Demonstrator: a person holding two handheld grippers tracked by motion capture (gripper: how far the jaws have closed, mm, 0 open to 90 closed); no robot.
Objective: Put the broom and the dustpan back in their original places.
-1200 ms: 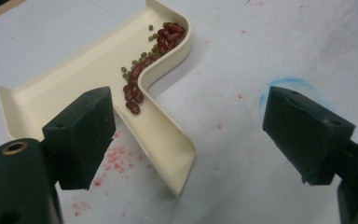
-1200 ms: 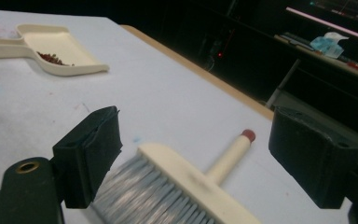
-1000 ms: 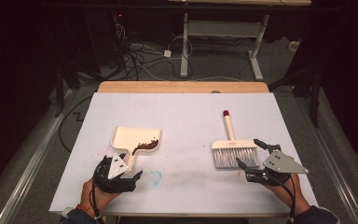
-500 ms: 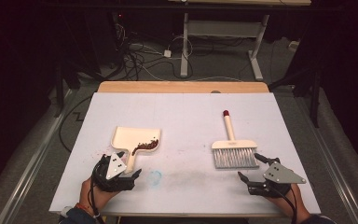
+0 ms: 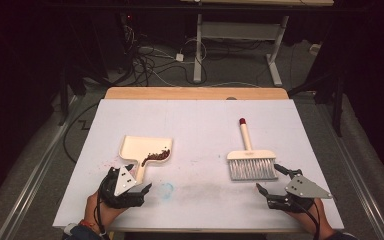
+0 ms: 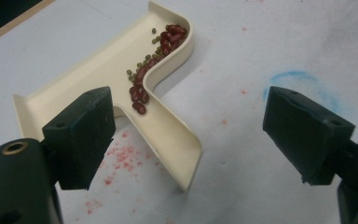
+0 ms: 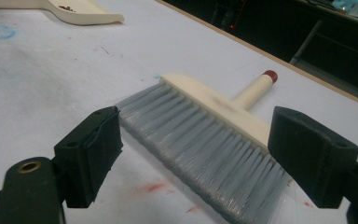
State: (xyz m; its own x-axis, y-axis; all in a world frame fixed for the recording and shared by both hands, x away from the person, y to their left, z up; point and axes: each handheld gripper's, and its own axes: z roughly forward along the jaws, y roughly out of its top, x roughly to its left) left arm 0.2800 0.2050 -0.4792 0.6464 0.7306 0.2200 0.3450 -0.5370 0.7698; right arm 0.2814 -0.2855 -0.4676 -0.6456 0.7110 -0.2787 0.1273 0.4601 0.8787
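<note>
beans: red + a few green ones (image 6: 161,44) sit piled in the dustpan's back corner and along the rim by the handle. looks like the sweeping part is basically done imo
dustpan (image 5: 145,150): cream, flat on the counter (image 5: 200,125), left-of-middle, handle toward the person
brush (image 5: 250,161): lying flat on the right, bristles toward the person, red-tipped handle pointing away
left tongs (image 5: 130,189): wide apart, nothing in them, just behind the dustpan handle, not touching afaict
right tongs (image 5: 274,182): also spread, empty, just beside the bristles
counter: no loose beans spotted, just reddish smudges near the pan + a faint blue ring
left to do: prob only emptying the pan, if that's even part of it
</note>
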